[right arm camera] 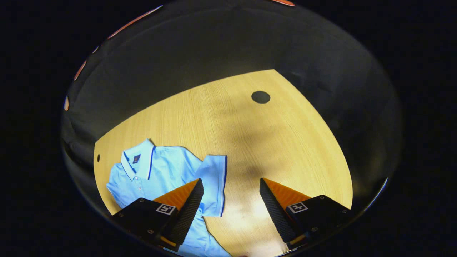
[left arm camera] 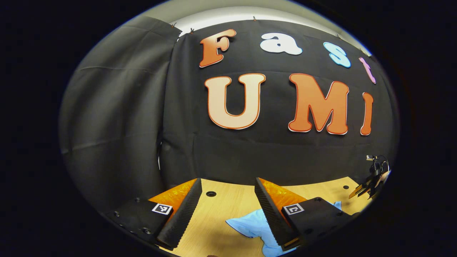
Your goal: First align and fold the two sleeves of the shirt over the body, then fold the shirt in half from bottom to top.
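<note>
A light blue polo shirt (right arm camera: pixel 167 171) with a dark-trimmed collar lies flat on the wooden table (right arm camera: pixel 250 135), its short sleeve (right arm camera: pixel 214 178) spread out to the side. My right gripper (right arm camera: pixel 230 189) hovers open above the table just beside that sleeve, nothing between its fingers. In the left gripper view, a sleeve of the shirt (left arm camera: pixel 250 225) pokes out under my left gripper (left arm camera: pixel 228 189), which is open and held above the table. The right gripper (left arm camera: pixel 371 180), held by a hand, shows small at the far right of the left gripper view.
The table (left arm camera: pixel 228 203) has round holes (right arm camera: pixel 260 96) (left arm camera: pixel 211 193) in its top. Black cloth walls close in behind and beside it. Bare wood stretches beyond the shirt in the right gripper view.
</note>
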Tool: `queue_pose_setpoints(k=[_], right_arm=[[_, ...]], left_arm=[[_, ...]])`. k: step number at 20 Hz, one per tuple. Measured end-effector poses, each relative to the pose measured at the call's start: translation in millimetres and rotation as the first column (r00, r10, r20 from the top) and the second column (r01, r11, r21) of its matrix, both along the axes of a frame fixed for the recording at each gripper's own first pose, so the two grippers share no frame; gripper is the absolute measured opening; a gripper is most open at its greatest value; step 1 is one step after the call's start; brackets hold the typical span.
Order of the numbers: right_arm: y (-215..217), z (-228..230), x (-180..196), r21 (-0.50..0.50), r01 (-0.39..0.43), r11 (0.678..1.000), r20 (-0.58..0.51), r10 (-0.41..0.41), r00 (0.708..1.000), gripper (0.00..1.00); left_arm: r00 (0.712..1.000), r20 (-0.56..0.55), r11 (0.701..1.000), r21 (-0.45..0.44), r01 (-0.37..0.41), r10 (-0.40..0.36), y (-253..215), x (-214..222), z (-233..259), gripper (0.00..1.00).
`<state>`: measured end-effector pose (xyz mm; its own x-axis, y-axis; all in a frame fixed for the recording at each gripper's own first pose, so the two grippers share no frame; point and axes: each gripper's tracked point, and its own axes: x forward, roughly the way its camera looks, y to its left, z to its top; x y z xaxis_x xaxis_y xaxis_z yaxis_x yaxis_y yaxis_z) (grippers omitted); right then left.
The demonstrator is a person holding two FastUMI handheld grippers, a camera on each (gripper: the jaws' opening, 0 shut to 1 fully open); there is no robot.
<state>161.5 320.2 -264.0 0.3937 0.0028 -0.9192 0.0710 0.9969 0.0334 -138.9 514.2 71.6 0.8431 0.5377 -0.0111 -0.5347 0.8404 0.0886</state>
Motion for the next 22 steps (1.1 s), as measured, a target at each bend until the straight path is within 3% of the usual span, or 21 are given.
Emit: queue_pose_setpoints(k=[6, 12, 13, 14, 17, 19, 22], right_arm=[[0.7, -41.4, -7.3, -0.046, -0.02, 0.999, -0.128, 0.014, 0.992, 0.98], [6.6, -63.5, -14.0, -0.084, -0.046, 0.995, -0.185, 0.03, 0.982, 0.98], [6.6, -65.5, -15.7, -0.088, -0.05, 0.995, -0.193, 0.033, 0.981, 0.92], [7.4, -63.2, -13.0, -0.087, -0.048, 0.995, -0.185, 0.031, 0.982, 0.98], [6.6, -65.1, -12.9, -0.09, -0.045, 0.995, -0.188, 0.028, 0.982, 0.98], [9.9, -65.3, -12.9, -0.091, -0.044, 0.995, -0.182, 0.027, 0.983, 0.92], [17.7, -68.1, -12.6, -0.091, -0.035, 0.995, -0.177, 0.018, 0.984, 0.66]], left_arm=[[1.0, -0.014, 1.0, -0.006, -0.027, 0.027, 11.5, -10.6, -6.9, 0.97], [0.999, -0.034, 0.999, -0.022, -0.042, 0.042, 15.1, -13.5, -18.2, 0.97], [0.998, -0.036, 0.999, -0.024, -0.044, 0.043, 17.6, -13.7, -18.3, 0.97], [0.998, -0.036, 0.999, -0.025, -0.045, 0.044, 17.8, -14.5, -20.1, 0.97], [0.998, -0.038, 0.998, -0.034, -0.051, 0.05, 19.5, -16.8, -23.2, 0.97], [0.998, -0.038, 0.997, -0.052, -0.053, 0.051, 20.1, -17.5, -26.6, 0.96], [0.997, -0.043, 0.996, -0.061, -0.059, 0.056, 19.8, -18.8, -31.6, 0.95]])
